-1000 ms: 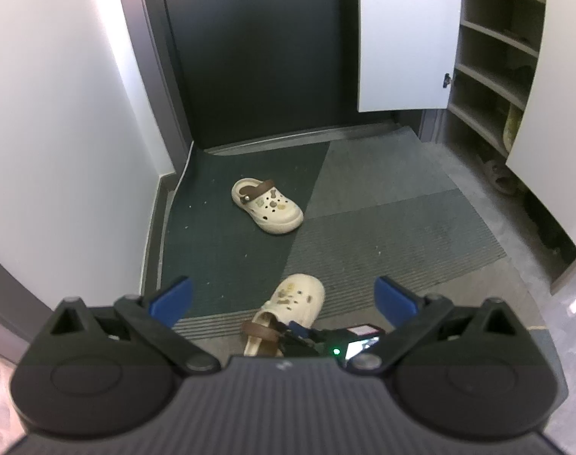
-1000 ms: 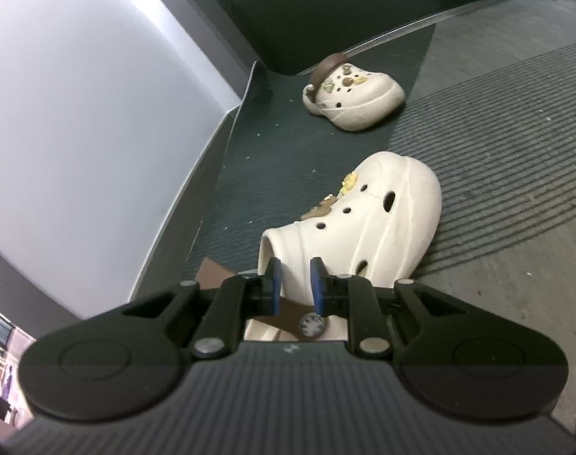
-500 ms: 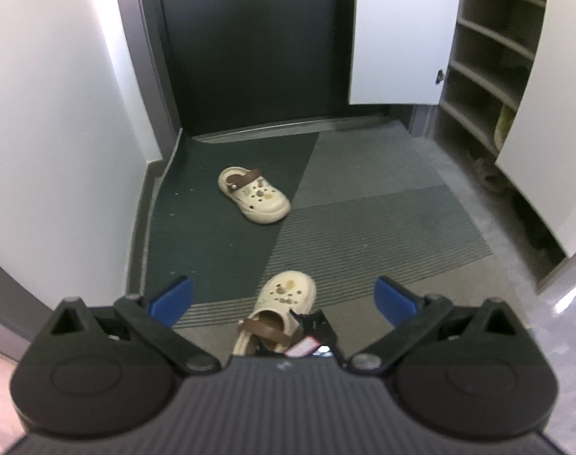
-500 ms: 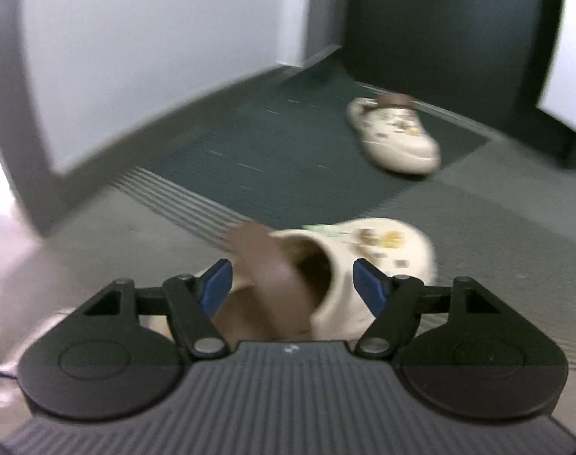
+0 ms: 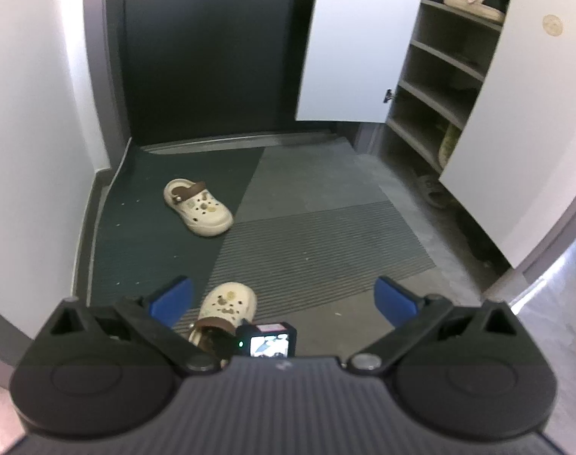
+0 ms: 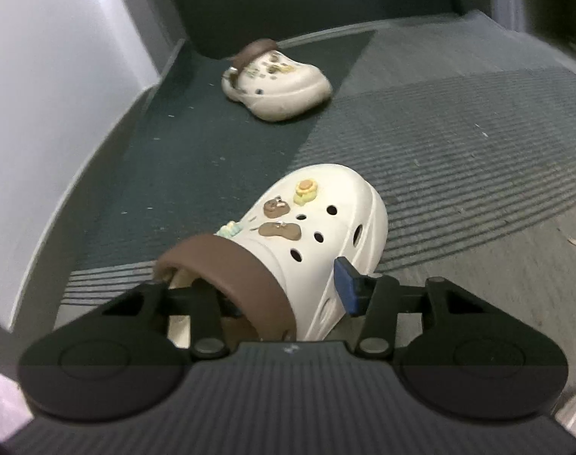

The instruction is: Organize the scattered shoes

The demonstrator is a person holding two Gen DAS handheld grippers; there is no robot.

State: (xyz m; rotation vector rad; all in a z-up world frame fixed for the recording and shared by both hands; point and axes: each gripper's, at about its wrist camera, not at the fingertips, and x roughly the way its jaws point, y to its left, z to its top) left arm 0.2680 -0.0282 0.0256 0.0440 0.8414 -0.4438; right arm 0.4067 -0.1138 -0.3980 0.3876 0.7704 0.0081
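Note:
Two cream clogs with brown heel straps lie on the entry mat. The far clog (image 5: pixel 199 206) (image 6: pixel 276 79) sits near the dark door. The near clog (image 5: pixel 227 303) (image 6: pixel 326 212) stands upright, toe pointing away, right in front of my right gripper (image 6: pixel 284 288). Its jaws are closing on the clog's right side wall. One blue pad (image 6: pixel 347 284) lies against the outer side, while the other finger reaches inside the shoe, hidden under the strap. My left gripper (image 5: pixel 284 299) hangs open above the near clog with nothing between its fingers.
A shoe cabinet (image 5: pixel 439 68) with both white doors swung open stands on the right; a sneaker (image 5: pixel 474 0) lies on its top shelf. A grey sandal (image 5: pixel 432 191) rests on the floor by it. A white wall (image 5: pixel 33 132) bounds the left side.
My right gripper let go of the brown strap, opened wide and swung round, and now its fingers straddle the clog's side wall. The near clog now stands upright. The left view tilted slightly.

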